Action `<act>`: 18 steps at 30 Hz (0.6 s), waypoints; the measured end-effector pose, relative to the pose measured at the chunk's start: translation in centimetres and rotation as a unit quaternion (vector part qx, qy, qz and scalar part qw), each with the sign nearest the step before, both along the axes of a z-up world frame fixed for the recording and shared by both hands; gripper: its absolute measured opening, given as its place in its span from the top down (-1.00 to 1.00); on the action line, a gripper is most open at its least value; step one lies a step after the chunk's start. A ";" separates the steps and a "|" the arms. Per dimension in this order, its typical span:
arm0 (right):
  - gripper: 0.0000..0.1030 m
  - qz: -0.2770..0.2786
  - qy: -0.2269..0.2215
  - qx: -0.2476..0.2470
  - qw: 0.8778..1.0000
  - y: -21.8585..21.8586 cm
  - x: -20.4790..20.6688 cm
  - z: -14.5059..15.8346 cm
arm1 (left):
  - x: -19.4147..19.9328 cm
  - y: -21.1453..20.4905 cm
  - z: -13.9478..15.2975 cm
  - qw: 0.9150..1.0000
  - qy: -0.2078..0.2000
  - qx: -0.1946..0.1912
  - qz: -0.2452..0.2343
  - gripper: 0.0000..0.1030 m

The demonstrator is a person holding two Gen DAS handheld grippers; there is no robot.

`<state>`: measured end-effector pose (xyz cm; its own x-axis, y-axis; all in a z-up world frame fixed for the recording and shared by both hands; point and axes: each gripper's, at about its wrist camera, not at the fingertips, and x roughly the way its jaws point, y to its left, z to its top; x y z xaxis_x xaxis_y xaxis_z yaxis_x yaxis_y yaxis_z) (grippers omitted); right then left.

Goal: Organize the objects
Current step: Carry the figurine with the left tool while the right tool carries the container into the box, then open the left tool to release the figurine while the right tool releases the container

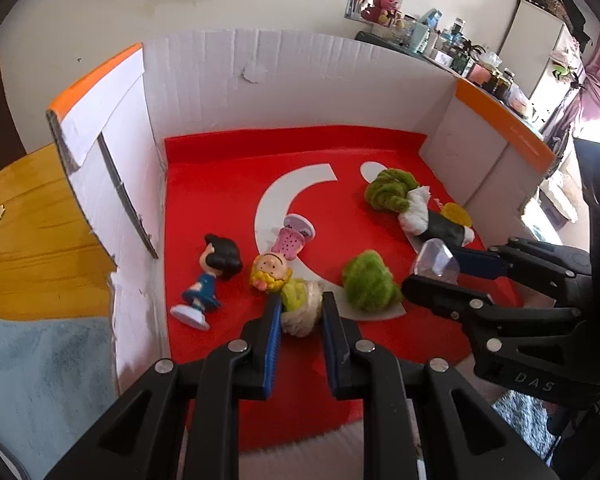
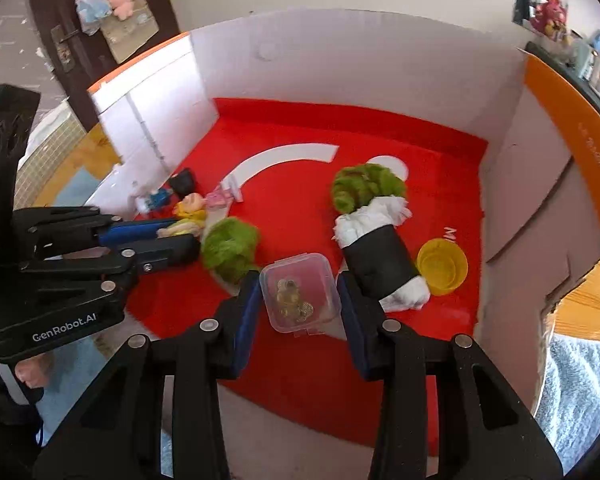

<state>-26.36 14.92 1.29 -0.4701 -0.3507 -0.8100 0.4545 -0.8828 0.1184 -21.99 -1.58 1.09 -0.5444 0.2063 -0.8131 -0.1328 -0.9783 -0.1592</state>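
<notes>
My left gripper (image 1: 300, 300) is shut on a cream and yellow-green soft toy (image 1: 300, 314) just above the red mat (image 1: 220, 184). Close behind it lie a blonde figurine (image 1: 272, 268) and a dark-haired figurine in blue (image 1: 206, 276). My right gripper (image 2: 299, 280) is shut on a small clear plastic box (image 2: 298, 294) with gold bits inside. From the left wrist view, that box (image 1: 436, 262) hangs low over the mat's right side. A green fuzzy ball (image 1: 370, 282) lies between the two grippers. In the right wrist view, the left gripper (image 2: 180, 236) comes in from the left.
White cardboard walls (image 1: 228, 80) with orange edges enclose the mat on three sides. A black roll with white cloth ends (image 2: 380, 264), topped by a green fuzzy tuft (image 2: 364, 186), lies right of the clear box. A yellow cap (image 2: 442, 266) sits beside it. A wooden floor (image 1: 24, 216) shows outside.
</notes>
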 end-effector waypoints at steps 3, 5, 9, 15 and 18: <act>0.28 -0.016 0.013 0.007 1.000 0.4 -0.4 0.0 | -0.4 0.0 -0.1 1.000 0.007 -0.003 0.009 0.62; 0.28 -0.025 0.018 0.011 0.999 0.7 -0.6 -0.1 | -0.6 0.0 -0.2 1.000 0.012 -0.010 0.016 0.63; 0.28 -0.028 0.023 0.018 0.999 0.8 -0.6 -0.2 | -0.6 0.3 -0.3 0.999 0.020 -0.024 0.019 0.62; 0.27 -0.030 0.023 0.012 0.999 1.0 -0.7 -0.3 | -0.6 0.2 -0.4 0.999 0.024 -0.019 0.021 0.62; 0.26 -0.031 0.022 0.009 0.999 1.1 -0.9 -0.4 | -0.6 0.2 -0.4 0.999 0.024 -0.019 0.022 0.62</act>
<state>-27.22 15.99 0.94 -0.5249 -0.3054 -0.7945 0.4040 -0.9109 0.0833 -22.59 -1.40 0.67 -0.5906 0.1514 -0.7926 -0.0963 -0.9884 -0.1170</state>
